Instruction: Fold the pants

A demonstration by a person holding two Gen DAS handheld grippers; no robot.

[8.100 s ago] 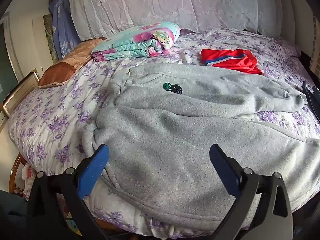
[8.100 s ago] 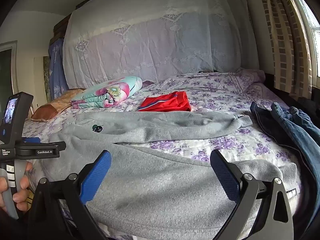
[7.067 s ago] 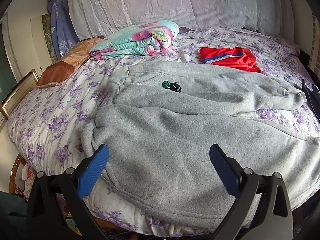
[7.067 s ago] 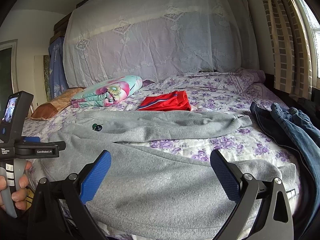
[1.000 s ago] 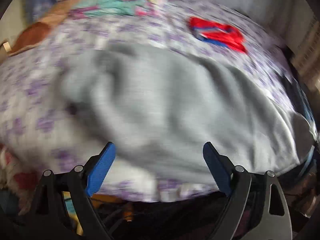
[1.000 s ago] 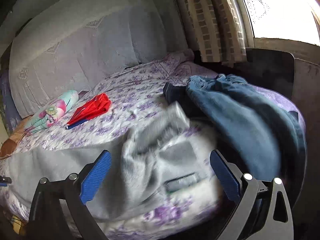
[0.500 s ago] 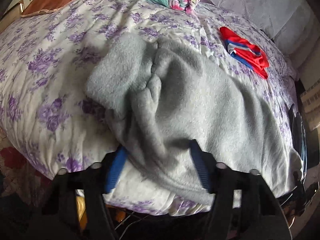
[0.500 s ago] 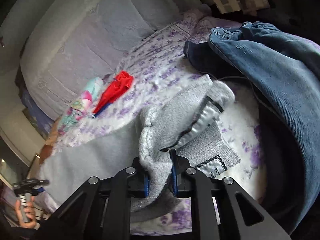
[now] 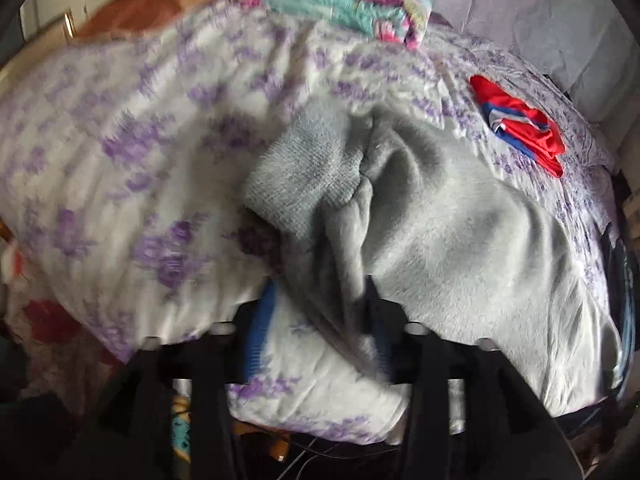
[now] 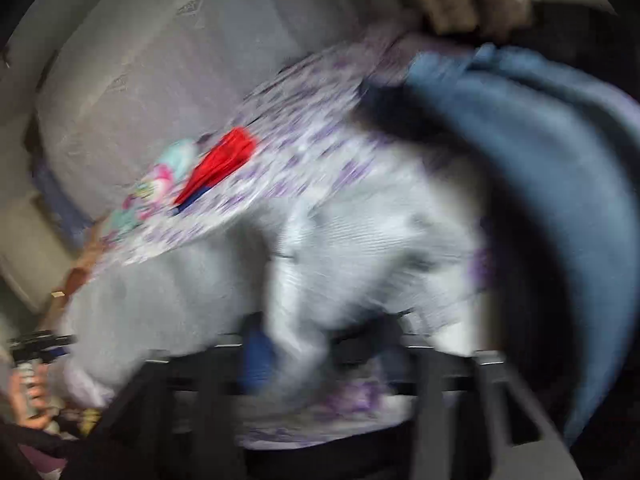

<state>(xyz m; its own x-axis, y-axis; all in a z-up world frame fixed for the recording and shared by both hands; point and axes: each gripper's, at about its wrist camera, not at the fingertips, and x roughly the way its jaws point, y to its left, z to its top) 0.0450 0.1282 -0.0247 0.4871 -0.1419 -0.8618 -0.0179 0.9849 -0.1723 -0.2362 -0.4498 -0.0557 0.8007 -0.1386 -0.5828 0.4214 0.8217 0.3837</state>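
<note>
The grey pants (image 9: 460, 232) lay across the near side of the bed (image 9: 120, 152), on its flowered sheet, with one ribbed cuff (image 9: 304, 176) bunched near the middle of the left wrist view. Both ends of the garment were gathered rather than flat, which suggests that each was gripped so that the cloth could be lifted and carried over as one layer.

The left tongs (image 9: 320, 320) were closed on a fold of the pants just below the cuff; the grey cloth ran down between the blue pads (image 9: 260, 320). Gripping close to the cuff probably gave control of the leg end.

The right tongs (image 10: 320, 356) appeared clamped on the opposite end of the pants (image 10: 360, 248), where the cloth rose in a ridge; heavy blur prevents certainty about the exact contact.

Other items lay clear of the fold path: a red garment (image 9: 524, 132) farther back on the bed, a folded flowered quilt (image 9: 340, 4) near the headboard, and blue jeans (image 10: 540, 180) piled to the right. The left hand (image 10: 28, 396) showed at the lower left edge of the right wrist view.
</note>
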